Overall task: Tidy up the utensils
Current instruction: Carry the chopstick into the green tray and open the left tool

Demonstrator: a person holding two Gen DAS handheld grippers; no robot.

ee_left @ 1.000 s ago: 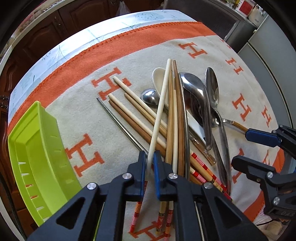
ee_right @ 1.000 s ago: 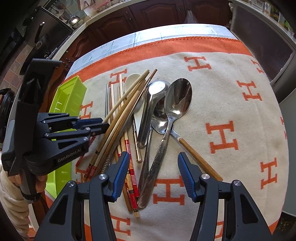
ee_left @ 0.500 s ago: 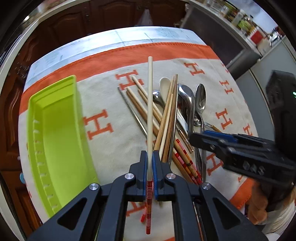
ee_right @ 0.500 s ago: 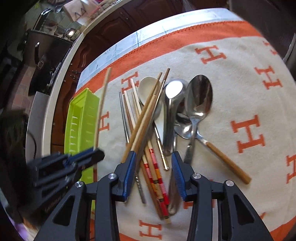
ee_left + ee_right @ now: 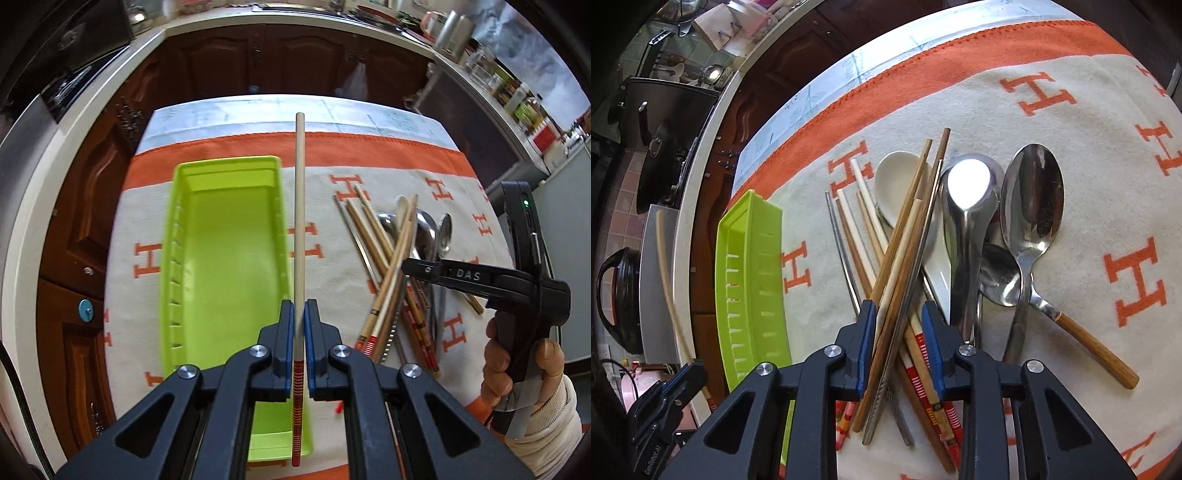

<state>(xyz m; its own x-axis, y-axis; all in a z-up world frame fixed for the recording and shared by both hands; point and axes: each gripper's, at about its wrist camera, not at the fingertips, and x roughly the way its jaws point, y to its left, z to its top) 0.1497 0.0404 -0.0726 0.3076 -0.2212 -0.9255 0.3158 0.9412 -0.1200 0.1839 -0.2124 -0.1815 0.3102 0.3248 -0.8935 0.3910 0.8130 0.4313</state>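
While the left gripper (image 5: 299,325) clamps one pale chopstick (image 5: 300,221) near its red-striped end, the long free end points toward the top of the left wrist frame, running just along the right wall of the green tray (image 5: 229,162). Held that far back, the stick could pivot between the pads if the tip knocks the tray rim; released from here it may land across the wall instead of inside.

Right gripper (image 5: 898,339), lower centre of its own frame, jaws closing. Several crossed chopsticks (image 5: 905,236) lie between them; the pads do not yet look pressed on. Likely trouble: it takes a bundle instead of one, or pinches a crossed pair that scissors apart and drags the others.

Farther out, metal spoons (image 5: 1032,206) and a white spoon (image 5: 897,177) lie under and beside the pile, centre right. Tugging the sticks may shift them on the orange-lettered cloth (image 5: 1108,147).
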